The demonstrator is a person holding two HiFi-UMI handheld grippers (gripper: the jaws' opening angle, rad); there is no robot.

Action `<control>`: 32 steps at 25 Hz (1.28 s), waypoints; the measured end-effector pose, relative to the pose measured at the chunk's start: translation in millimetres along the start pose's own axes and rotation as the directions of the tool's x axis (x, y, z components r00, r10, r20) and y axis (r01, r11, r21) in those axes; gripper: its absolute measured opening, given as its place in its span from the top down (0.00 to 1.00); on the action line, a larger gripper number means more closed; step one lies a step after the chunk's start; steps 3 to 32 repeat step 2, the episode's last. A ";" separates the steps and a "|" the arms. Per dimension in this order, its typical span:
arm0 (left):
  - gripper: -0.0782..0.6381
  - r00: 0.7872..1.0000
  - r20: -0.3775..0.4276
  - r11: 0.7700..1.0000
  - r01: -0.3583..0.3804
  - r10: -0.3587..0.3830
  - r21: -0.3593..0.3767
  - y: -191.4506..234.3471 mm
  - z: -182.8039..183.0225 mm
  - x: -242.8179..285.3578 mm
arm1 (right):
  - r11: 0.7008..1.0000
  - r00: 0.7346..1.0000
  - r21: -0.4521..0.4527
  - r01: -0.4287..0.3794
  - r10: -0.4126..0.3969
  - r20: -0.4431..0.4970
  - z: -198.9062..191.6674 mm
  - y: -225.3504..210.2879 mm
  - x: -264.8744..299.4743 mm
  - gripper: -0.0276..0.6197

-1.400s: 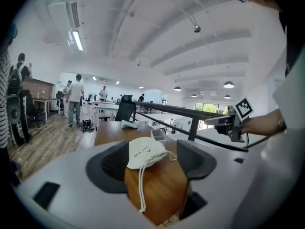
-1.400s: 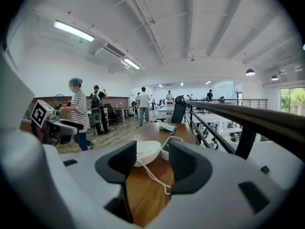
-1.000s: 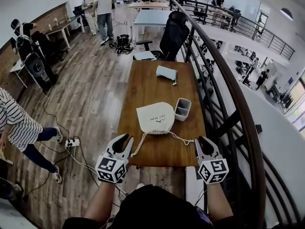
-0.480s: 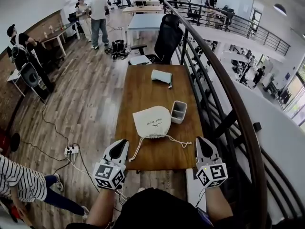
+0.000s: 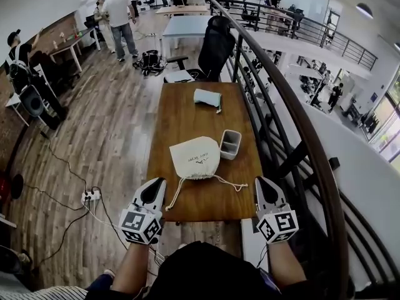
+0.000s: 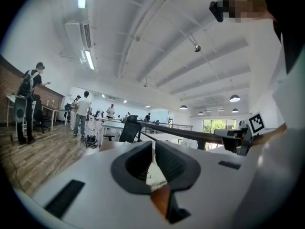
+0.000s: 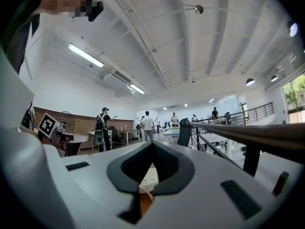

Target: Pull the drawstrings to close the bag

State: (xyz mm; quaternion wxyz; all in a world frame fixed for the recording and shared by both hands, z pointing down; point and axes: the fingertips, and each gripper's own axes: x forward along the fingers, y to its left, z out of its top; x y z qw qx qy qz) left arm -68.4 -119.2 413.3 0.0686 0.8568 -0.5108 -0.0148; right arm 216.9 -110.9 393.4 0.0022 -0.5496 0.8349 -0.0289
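Indoors, left gripper [image 5: 160,182] and right gripper [image 5: 258,181] sit closed at the wooden table [image 5: 187,114] beside the railing [image 5: 312,144].

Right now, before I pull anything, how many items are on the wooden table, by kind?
Cream drawstring bag: 1
Pale green pouch: 1
Grey open box: 1
Total: 3

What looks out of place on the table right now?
Nothing is spilled or damaged. The bag lies flat on the table, its drawstrings trailing loose toward the near edge. One oddity: the left hand-held gripper and right hand-held gripper are both shut there, apparently with no cord clamped.
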 end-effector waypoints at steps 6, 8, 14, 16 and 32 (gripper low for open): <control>0.85 1.000 0.006 1.000 0.005 -0.005 -0.001 0.6 0.8 1.5 | 1.000 1.000 0.004 -0.003 0.003 -0.008 -3.7 -1.0 1.5 0.97; 0.85 1.000 0.006 1.000 0.005 -0.005 -0.001 0.6 0.8 1.5 | 1.000 1.000 0.004 -0.003 0.003 -0.008 -3.7 -1.0 1.5 0.97; 0.85 1.000 0.006 1.000 0.005 -0.005 -0.001 0.6 0.8 1.5 | 1.000 1.000 0.004 -0.003 0.003 -0.008 -3.7 -1.0 1.5 0.97; 0.85 1.000 0.006 1.000 0.005 -0.005 -0.001 0.6 0.8 1.5 | 1.000 1.000 0.004 -0.003 0.003 -0.008 -3.7 -1.0 1.5 0.97; 0.85 1.000 0.006 1.000 0.005 -0.005 -0.001 0.6 0.8 1.5 | 1.000 1.000 0.004 -0.003 0.003 -0.008 -3.7 -1.0 1.5 0.97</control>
